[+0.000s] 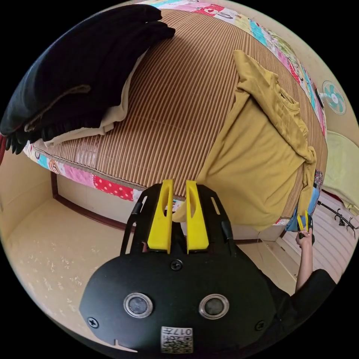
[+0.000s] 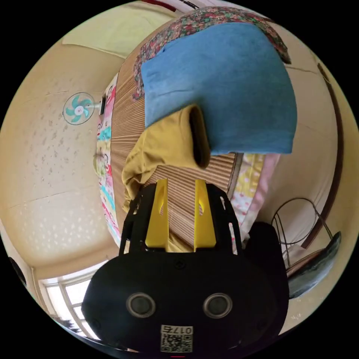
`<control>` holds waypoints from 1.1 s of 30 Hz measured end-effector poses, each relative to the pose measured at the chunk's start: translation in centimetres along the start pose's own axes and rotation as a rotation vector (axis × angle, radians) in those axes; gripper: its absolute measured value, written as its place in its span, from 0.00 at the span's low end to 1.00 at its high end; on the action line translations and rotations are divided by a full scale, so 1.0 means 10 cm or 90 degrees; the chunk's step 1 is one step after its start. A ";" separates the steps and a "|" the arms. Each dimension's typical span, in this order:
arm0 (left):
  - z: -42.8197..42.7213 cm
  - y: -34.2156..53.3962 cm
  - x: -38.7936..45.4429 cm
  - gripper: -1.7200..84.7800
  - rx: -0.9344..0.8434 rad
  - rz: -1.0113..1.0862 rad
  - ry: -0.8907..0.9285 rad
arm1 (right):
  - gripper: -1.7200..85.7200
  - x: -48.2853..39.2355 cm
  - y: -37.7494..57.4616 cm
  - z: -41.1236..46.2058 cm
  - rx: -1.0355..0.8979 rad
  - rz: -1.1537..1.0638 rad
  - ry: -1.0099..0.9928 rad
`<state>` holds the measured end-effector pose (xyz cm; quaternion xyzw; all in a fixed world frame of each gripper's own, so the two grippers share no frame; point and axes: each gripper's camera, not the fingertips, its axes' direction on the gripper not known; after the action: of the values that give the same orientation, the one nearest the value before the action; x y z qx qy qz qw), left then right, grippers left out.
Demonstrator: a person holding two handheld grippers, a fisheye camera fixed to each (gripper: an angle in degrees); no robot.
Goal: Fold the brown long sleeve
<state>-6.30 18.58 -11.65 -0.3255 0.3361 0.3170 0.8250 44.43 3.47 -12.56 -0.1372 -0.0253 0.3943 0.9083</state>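
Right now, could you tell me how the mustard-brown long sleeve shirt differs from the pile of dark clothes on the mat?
The mustard-brown shirt is a single garment lying spread out, one sleeve folded across its chest; the dark pile is several folded pieces stacked on a cream one.
The shirt hangs over the striped mat's near edge; the pile sits at the mat's other end.
The shirt is light-coloured, the pile almost black.
Both rest on the striped mat.
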 end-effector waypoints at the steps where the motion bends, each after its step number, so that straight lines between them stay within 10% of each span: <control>1: 0.01 0.02 0.03 0.09 -0.003 0.006 0.001 | 0.12 -0.07 -0.10 0.04 -0.018 -0.015 0.039; 4: 0.09 0.06 0.17 0.08 -0.020 0.018 0.015 | 0.07 -0.45 -0.24 0.20 -0.145 -0.129 0.122; 15: 0.02 0.20 0.58 0.05 -0.017 0.091 0.017 | 0.06 -0.94 -0.69 -1.46 -0.006 -0.392 0.230; 33: 0.11 0.40 0.08 0.05 -0.059 -0.005 0.069 | 0.07 0.74 -0.59 -0.69 0.040 0.144 -0.096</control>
<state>-8.42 21.94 -12.90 -0.3815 0.3642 0.3109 0.7906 54.76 3.41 -18.02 -0.0805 -0.0659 0.5039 0.8575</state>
